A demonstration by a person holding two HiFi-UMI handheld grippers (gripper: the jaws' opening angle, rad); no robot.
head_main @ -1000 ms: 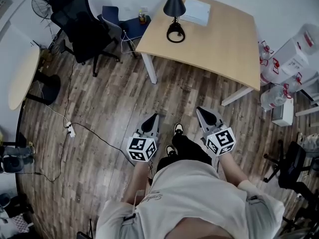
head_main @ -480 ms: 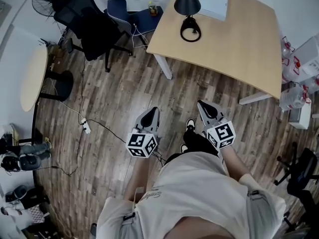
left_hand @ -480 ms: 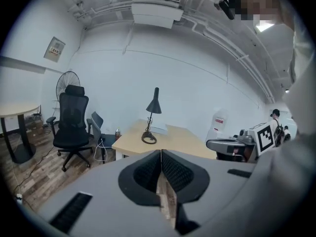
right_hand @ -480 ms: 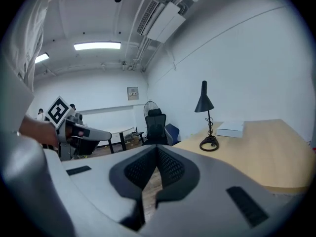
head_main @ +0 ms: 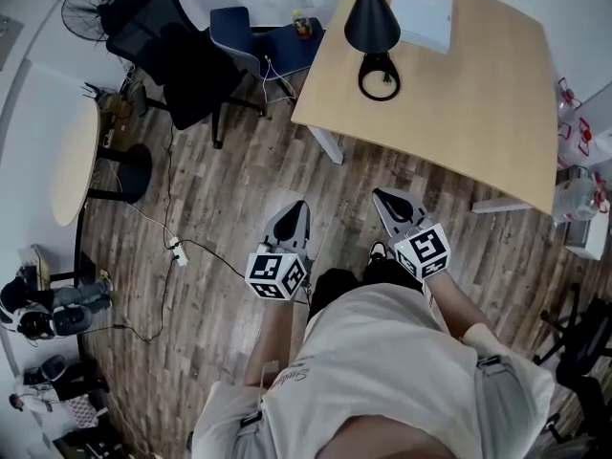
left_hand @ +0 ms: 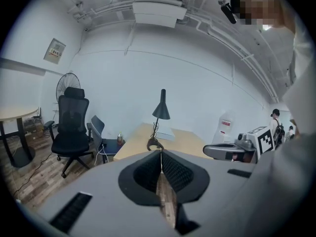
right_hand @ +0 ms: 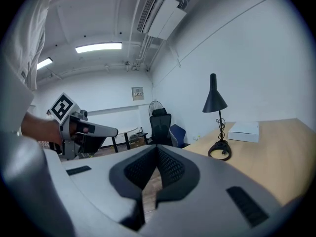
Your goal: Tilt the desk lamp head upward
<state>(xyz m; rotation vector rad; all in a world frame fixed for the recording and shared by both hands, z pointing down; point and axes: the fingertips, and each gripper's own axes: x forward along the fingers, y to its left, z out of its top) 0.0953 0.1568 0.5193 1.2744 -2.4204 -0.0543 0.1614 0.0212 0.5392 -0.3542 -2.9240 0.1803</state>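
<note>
Closer now than a second ago, the table (head_main: 459, 94) and the desk lamp (head_main: 371, 22) have slid down the head view toward the person, who is stepping up to them. Left tongs (head_main: 297, 207) are clenched, pads meeting with nothing between them; right tongs (head_main: 381, 195) are likewise clenched and empty. Both hang low over the wooden floor, short of the table's near edge. Well ahead of both tongs, nearer the right pair's line, the lamp stands just beside a flat white box (head_main: 422, 17). By its build it is probably light, rigid metal with a smooth, slippery cone; the head likely pivots stiffly, so steadying the ring base (head_main: 380, 75) with one pair and lifting the shade's lower rim with the other seems safest. It is matt black: a cone shade on a thin upright stem, cord wound down to an open ring foot
</note>
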